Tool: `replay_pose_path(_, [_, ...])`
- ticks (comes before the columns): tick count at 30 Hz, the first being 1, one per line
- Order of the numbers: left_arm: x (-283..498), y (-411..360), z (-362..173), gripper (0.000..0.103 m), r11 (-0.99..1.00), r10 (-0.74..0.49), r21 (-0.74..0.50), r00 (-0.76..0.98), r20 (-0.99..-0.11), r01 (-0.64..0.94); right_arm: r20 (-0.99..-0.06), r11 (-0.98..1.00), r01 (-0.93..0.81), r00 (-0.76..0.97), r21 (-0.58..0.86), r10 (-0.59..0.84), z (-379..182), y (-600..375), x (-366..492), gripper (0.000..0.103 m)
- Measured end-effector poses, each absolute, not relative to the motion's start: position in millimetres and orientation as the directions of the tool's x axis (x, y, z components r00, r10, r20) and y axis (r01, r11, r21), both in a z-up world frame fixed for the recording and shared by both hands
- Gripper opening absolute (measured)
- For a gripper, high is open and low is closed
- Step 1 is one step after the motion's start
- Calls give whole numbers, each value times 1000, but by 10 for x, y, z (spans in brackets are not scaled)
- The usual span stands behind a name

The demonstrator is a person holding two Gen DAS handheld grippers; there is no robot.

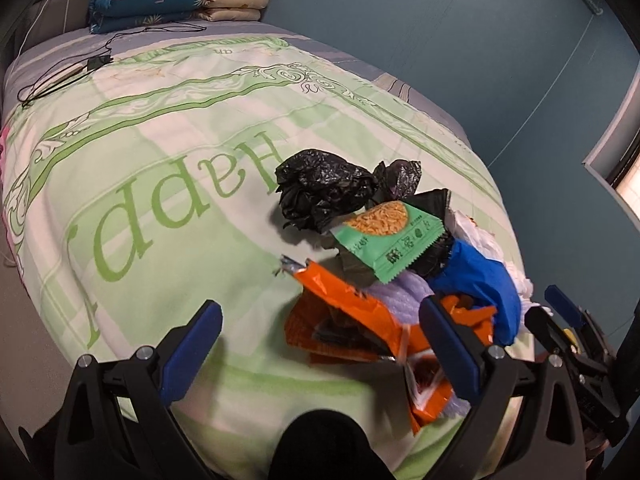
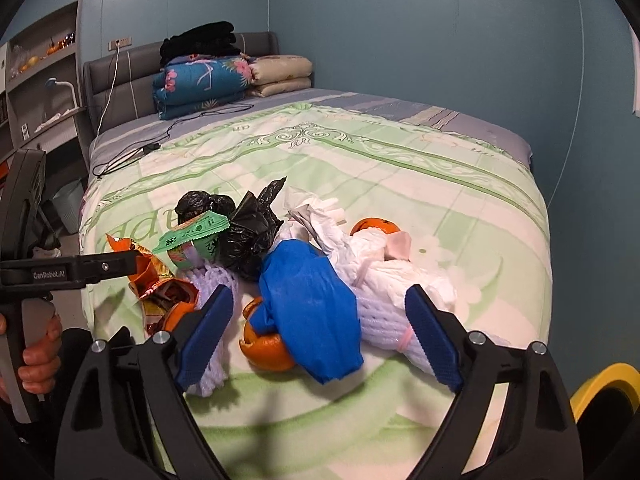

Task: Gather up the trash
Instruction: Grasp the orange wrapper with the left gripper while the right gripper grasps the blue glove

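A heap of trash lies on the green bedspread (image 1: 168, 240) near the foot of the bed. It holds a crumpled black bag (image 1: 320, 192), a green snack packet (image 1: 384, 236), a torn orange wrapper (image 1: 344, 320), a blue plastic piece (image 2: 312, 304), white foam netting (image 2: 384, 320), white tissue (image 2: 360, 240) and orange peel (image 2: 268, 348). My left gripper (image 1: 320, 312) is open, its fingers on either side of the orange wrapper without pressing on it. My right gripper (image 2: 320, 308) is open just above the blue piece and the peel. Each gripper also shows in the other's view, the right gripper (image 1: 548, 308) and the left gripper (image 2: 136, 260).
Folded quilts (image 2: 200, 84) are stacked at the headboard, and a black cable (image 2: 132, 156) trails across the bed. Shelves (image 2: 40, 80) and a pale basket (image 2: 68, 204) stand left of the bed. A yellow-rimmed bin (image 2: 604, 384) sits low at the right. A hand (image 2: 40, 356) holds the left gripper.
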State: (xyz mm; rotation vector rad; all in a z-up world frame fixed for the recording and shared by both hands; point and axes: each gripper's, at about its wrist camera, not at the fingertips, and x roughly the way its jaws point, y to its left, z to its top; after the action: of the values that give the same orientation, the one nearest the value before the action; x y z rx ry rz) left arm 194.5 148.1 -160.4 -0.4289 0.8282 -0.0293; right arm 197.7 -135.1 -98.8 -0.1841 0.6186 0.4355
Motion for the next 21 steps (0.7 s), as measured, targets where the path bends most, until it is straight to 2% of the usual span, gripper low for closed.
replay_pose_path(6, [2026, 1499, -1679, 93, 897, -220, -421, 687, -692, -137, -647, 890, -453, 693, -46, 319, -1098, -1267, 2117, 71])
replay_pose_path(8, [2060, 1484, -1687, 83, 896, -232, -426, 688, -687, -123, -662, 890, -453, 682, -50, 310, -1151, -1247, 2145, 65])
replay_pose_path(10, [2084, 1455, -1708, 68, 894, -247, -433, 684, -686, -112, -681, 888, -457, 664, -43, 309, -1197, -1235, 2171, 63])
replay_pose_path(12, [2106, 1413, -1736, 61, 889, -279, -449, 675, -683, -87, -694, 891, -454, 649, -24, 312, -1237, -1243, 2197, 58])
replay_pose_path(16, [2113, 1391, -1786, 56, 879, -302, -471, 671, -677, -80, -714, 895, -446, 621, 18, 324, -1276, -1270, 2228, 54])
replay_pose_path(18, [2109, 1402, -1779, 48, 874, -312, -481, 676, -667, -71, -720, 895, -444, 610, 34, 331, -1282, -1285, 2233, 43])
replay_pose_path(21, [2096, 1391, -1739, 42, 878, -312, -475, 685, -659, -57, -731, 887, -459, 588, 52, 347, -1286, -1275, 2234, 28])
